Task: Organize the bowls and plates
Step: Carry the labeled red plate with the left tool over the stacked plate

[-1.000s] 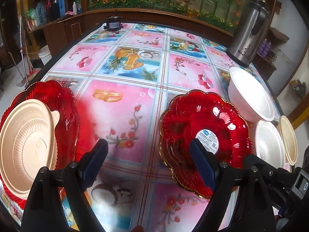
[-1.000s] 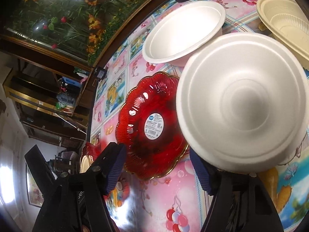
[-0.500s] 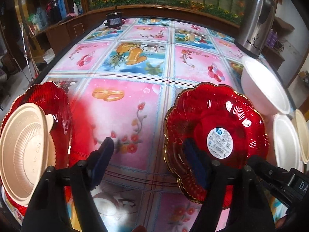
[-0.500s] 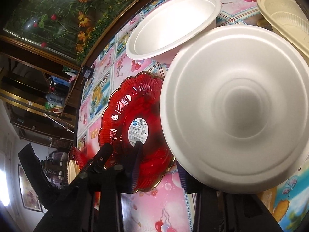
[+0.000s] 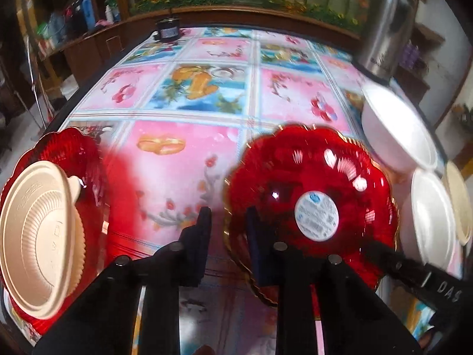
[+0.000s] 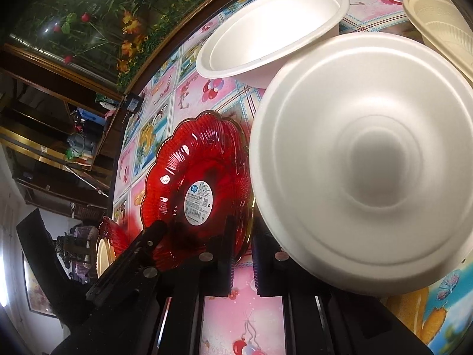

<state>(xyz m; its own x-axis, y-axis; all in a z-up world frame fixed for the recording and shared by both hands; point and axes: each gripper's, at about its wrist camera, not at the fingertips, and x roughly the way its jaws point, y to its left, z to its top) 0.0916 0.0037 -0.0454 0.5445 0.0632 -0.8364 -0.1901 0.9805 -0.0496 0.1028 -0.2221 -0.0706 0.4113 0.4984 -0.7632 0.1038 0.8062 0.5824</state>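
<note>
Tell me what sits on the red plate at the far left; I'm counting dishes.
A tan ribbed dish lies on that red plate, covering most of it. Only the plate's scalloped rim shows around it; anything under the dish is hidden.

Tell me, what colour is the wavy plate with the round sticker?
Red plate with a gold rim, clearest in the right wrist view.
</note>
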